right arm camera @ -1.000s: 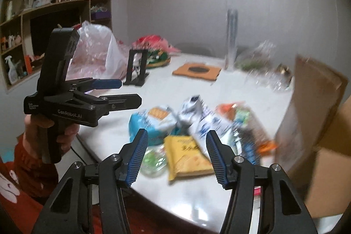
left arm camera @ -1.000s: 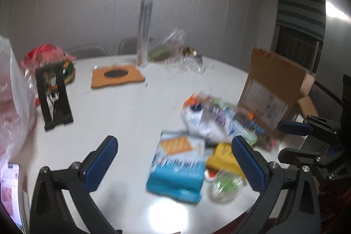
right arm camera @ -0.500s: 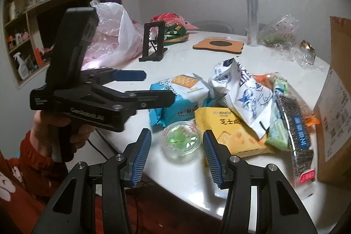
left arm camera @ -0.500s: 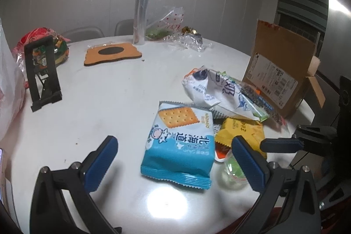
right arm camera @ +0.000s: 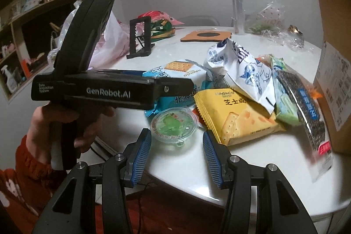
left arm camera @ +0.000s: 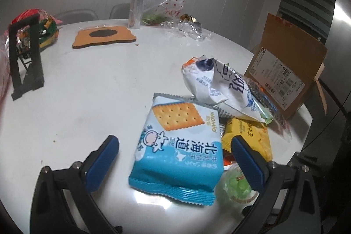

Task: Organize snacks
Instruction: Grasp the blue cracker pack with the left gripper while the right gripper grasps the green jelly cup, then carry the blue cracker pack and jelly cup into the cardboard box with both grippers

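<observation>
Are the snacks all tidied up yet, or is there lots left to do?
Lots left. Nothing looks sorted yet: the blue cracker bag, yellow cheese cracker bag, white bag and jelly cup lie heaped on the table beside the cardboard box. The left gripper and right gripper are open, holding nothing.

The left wrist view looks from low over the counter [left arm camera: 76, 102], close above the blue cracker bag [left arm camera: 177, 146], toward the far wall. The right wrist view sits at the counter's edge, facing inward. Both share the cracker bag [right arm camera: 182, 74] and jelly cup [right arm camera: 174, 124].
</observation>
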`<state>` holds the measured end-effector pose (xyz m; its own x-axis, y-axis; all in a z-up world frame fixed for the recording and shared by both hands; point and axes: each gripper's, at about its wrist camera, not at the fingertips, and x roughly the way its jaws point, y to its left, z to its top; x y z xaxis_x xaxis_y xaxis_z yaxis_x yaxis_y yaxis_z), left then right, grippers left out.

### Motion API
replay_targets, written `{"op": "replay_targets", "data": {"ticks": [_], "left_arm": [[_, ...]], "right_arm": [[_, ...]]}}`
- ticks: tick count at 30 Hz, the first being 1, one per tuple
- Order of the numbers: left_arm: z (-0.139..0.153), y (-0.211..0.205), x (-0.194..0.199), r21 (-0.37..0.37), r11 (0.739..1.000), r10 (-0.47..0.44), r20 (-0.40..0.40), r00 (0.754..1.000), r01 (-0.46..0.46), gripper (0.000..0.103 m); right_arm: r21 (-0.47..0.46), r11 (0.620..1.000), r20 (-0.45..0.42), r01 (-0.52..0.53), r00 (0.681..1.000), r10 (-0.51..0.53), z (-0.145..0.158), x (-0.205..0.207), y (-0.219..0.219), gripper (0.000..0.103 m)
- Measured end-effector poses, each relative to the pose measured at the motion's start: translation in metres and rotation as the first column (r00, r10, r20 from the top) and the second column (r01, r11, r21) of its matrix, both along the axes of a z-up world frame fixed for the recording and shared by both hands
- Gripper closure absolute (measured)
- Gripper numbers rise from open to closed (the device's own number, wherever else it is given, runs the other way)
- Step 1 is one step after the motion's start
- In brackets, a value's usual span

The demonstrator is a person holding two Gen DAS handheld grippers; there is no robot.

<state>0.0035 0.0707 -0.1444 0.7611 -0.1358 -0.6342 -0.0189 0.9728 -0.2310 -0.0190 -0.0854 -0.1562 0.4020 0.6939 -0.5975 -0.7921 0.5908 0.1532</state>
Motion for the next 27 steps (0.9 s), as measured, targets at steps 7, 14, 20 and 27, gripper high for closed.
{"op": "replay_targets", "data": {"ticks": [7,14,20,27], "left_arm": [[-0.006,0.003,-0.001,-0.047,0.998,-0.034,-0.008,0.999,0.033,0.031],[-0.006,0.003,-0.008,-0.038,0.998,-0.047,0.006,0.999,0.047,0.035],[-0.005,0.007,-0.009,-0.05,0.997,-0.051,-0.003,0.999,0.051,0.035],[-0.006,0.001,-0.001,-0.006,0.999,-0.047,-0.025,0.999,0.047,0.034]], "right_arm": [[0.001,1.0,0.031,0.012,0.999,-0.012,-0.004,-0.003,0.011,0.058],[-0.008,0.999,0.068,0.051,0.996,-0.05,-0.006,-0.002,0.022,0.062],[-0.002,0.999,0.077,0.048,0.996,-0.048,-0.003,-0.003,0.02,0.066],[0.007,0.999,0.117,0.044,0.992,-0.044,0.016,-0.008,0.008,0.066]]}}
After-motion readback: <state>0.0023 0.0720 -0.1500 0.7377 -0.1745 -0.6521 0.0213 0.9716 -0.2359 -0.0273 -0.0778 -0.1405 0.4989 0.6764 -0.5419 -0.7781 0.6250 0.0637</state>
